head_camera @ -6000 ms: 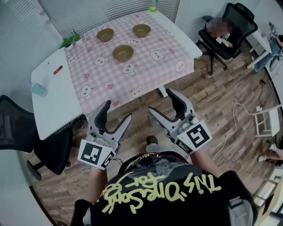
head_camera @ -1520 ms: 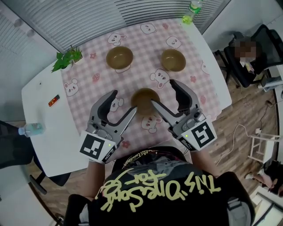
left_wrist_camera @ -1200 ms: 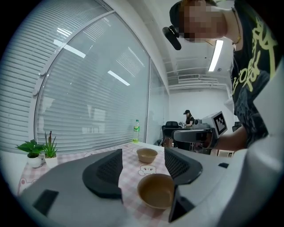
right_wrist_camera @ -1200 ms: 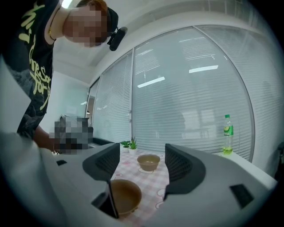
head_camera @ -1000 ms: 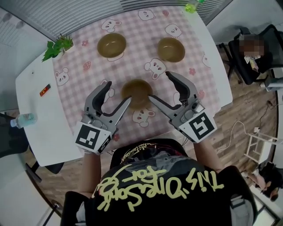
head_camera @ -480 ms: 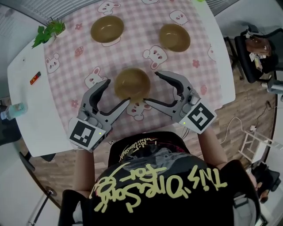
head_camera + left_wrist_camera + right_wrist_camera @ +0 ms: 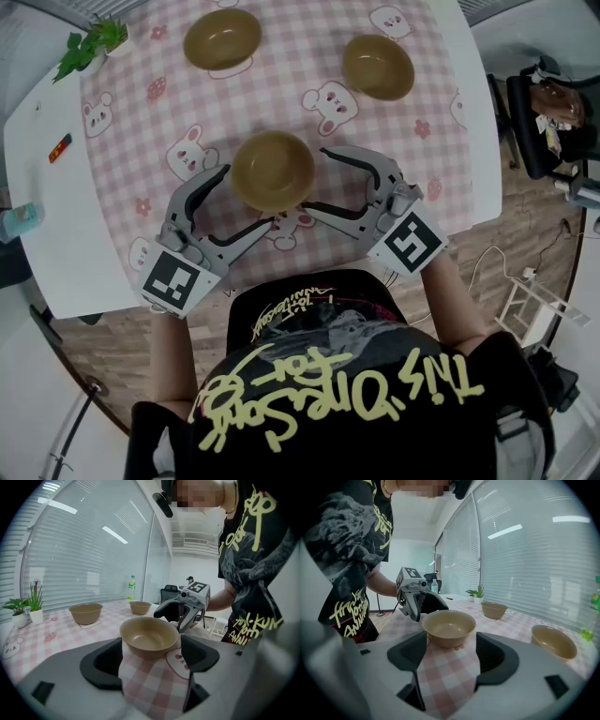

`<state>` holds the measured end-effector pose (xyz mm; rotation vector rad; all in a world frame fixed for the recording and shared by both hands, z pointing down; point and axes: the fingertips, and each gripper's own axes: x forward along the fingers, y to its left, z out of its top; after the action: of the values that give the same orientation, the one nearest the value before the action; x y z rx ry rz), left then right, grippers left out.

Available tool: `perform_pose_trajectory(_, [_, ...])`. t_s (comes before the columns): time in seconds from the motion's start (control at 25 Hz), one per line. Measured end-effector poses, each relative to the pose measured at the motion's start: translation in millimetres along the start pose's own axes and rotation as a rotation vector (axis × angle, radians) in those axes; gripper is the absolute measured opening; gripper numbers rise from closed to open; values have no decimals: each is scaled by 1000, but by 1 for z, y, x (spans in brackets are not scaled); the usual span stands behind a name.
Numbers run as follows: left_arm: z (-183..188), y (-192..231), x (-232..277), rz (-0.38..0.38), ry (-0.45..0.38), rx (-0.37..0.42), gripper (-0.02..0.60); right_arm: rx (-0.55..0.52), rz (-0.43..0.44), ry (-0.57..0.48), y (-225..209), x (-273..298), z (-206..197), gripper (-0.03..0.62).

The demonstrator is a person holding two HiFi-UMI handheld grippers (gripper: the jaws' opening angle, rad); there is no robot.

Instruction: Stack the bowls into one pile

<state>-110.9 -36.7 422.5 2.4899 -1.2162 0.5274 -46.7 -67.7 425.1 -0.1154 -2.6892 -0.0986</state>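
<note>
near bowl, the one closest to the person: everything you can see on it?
The near bowl is round, tan, matte, plastic-looking, empty, upright on the pink checked tablecloth, unstacked. The left gripper, jaws just opening wider, and the right gripper flank it, both open, bowl at their tips, ungripped.

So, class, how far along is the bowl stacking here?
Done: nothing; the far left bowl, far right bowl and nearest bowl stand apart. In hand: the left hand-held gripper, whose jaws have just been opening, and the right hand-held gripper, both open, flank the nearest bowl, gripping nothing. Left: all the stacking.
</note>
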Motion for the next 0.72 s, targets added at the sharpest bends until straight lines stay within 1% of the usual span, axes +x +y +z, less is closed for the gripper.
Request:
perform_pose_trajectory(0.24, [-11,5,15,77,64,38,388,18,44,11,-3,10,-2,311])
perform_pose_trajectory(0.4, [-16,10,21,144,120,39,382,26,81,26,1,15,-3,311])
perform_pose_trajectory(0.48, [-18,11,24,166,136,49,383,29,84,20,2,15,-3,311])
perform_pose_trajectory(0.56, [-17,9,28,172,133,52,380,39,73,1,-1,14,-2,311])
perform_pose_trajectory(0.72, [-6,8,33,182,90,5,380,76,42,-60,-8,11,4,311])
